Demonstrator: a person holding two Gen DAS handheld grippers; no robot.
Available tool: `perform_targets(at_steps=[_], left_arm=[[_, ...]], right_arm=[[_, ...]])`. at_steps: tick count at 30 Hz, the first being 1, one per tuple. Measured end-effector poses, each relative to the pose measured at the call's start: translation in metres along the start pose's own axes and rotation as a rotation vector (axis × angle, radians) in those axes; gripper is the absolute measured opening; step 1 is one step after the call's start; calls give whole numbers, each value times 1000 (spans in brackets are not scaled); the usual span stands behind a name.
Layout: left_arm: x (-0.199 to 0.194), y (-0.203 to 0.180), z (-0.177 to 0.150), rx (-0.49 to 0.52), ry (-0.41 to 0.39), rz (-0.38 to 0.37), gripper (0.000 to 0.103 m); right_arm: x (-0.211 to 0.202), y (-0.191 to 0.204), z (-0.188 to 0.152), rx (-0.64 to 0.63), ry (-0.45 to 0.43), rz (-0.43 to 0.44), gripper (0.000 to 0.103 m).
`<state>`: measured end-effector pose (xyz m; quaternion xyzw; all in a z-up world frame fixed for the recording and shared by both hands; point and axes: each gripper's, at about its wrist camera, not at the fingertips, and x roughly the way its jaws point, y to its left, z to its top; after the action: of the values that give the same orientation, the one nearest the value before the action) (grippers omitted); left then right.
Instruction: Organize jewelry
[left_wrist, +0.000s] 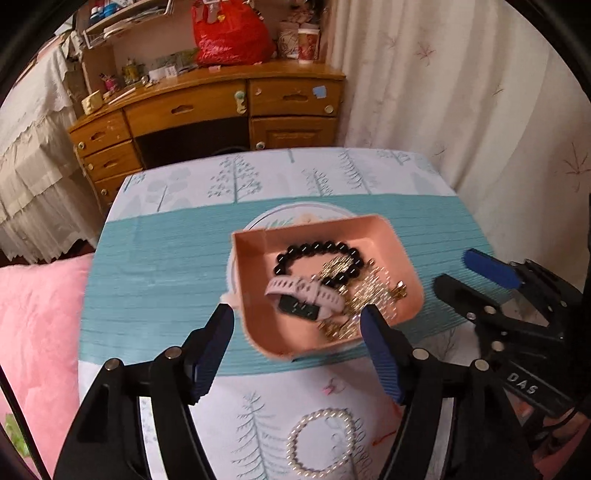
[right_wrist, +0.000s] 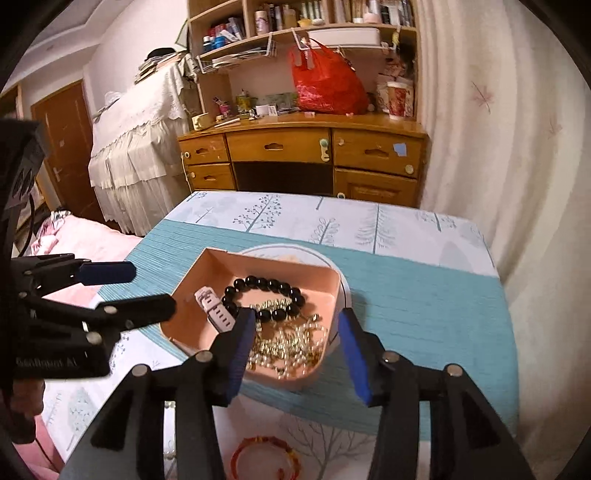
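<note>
Only the left wrist shows the pearl bracelet (left_wrist: 320, 443).

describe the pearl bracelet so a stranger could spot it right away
On the tree-print tablecloth sits a pink tray of jewelry. The pearl bracelet lies outside it on the white near edge: a ring of small pale beads, unlike the black bead bracelet inside the tray.

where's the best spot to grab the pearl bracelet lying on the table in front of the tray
Probably from straight above: the pearl bracelet lies flat as an open ring on the tablecloth, outside the pink tray. Take one arc of the ring, one finger inside the loop and one outside. The left tongs are nearest, open and empty.
</note>
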<state>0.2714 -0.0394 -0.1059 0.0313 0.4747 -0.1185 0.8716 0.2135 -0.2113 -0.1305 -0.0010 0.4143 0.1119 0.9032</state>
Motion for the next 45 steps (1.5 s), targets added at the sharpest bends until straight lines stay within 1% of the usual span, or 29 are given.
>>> perform_targets(at_steps=[1,2,6,10,12,15,18,20,23,25,26,28,31,32,33,34,35,37,38,40,42,45], left_arm=[[1,3,-3,-4,14,1,70],[2,4,-7,-8,28,3,70],[8,11,-25,-14,94,5,70],[18,17,-48,-23,186,0,70],[22,18,-60,-13,221,17,70],[24,20,-77,0,258,31,70],[26,19,-91,20,283,25,70],[26,17,-100,30,294,28,70],[27,12,-111,49,309,19,69],[28,9,-116,62,313,14,60],[29,8,-117,69,316,15,58],[31,5,-120,87,316,23,50],[32,2,-124,102,296,50,50],[32,1,-125,107,291,52,50],[33,-1,-125,113,284,53,45],[34,-4,-126,120,280,53,37],[33,-5,-126,124,272,43,34],[34,-8,-126,129,269,10,12],[34,-10,-126,137,267,-3,10],[33,-12,-127,162,260,9,9],[33,-15,-128,180,255,12,7],[32,-16,-128,170,239,18,7]], right_arm=[[0,-1,-3,9,10,-6,56],[1,-1,-6,17,21,-12,57],[4,-1,-23,62,87,-6,58],[5,0,-43,112,160,-5,58],[6,0,-55,150,199,-4,58],[6,-1,-71,203,247,-9,58],[6,-1,-85,231,288,-45,58],[5,0,-93,219,318,-64,58],[3,3,-100,184,334,-71,58],[3,5,-103,158,341,-81,57],[3,6,-105,150,344,-83,57],[6,6,-105,141,348,-80,48],[12,7,-106,124,377,-74,45],[12,9,-106,116,369,-77,44],[13,10,-105,110,370,-74,41],[14,11,-105,101,368,-76,38],[15,13,-105,85,365,-79,36],[16,15,-103,57,362,-82,24],[17,15,-102,46,360,-84,21],[18,13,-101,45,358,-81,14],[19,9,-99,64,357,-68,11],[20,4,-98,104,354,-49,10]])
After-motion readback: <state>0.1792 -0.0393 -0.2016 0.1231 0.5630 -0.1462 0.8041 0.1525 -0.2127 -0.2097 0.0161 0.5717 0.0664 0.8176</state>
